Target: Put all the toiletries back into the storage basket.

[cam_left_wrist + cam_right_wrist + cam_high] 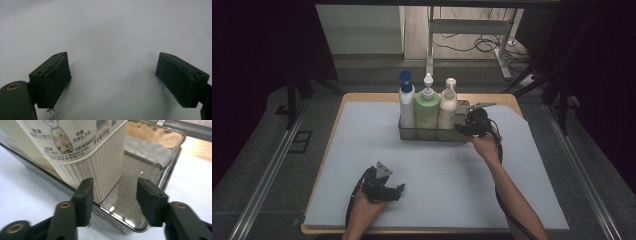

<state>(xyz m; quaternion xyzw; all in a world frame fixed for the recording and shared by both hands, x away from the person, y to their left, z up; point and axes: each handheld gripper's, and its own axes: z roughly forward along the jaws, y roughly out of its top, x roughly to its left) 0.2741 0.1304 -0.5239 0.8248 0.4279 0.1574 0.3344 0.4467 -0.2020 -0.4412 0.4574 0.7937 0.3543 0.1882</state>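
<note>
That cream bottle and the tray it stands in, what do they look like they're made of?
The cream bottle looks like matte plastic: opaque, with moulded vertical ribs and a printed label. The tray seems to be shiny metal, perhaps polished steel: its floor and walls mirror the bottle and throw bright glints, though glossy plastic can't be ruled out.

The high view looks forward and down from above the person's side of the table, taking in the whole grey mat with the clear tray near its far edge. The left gripper view looks steeply down at the bare mat, very near it and well short of the tray. The right gripper view sits almost level at the tray's right end, right up against the cream bottle, which the high view shares.
</note>
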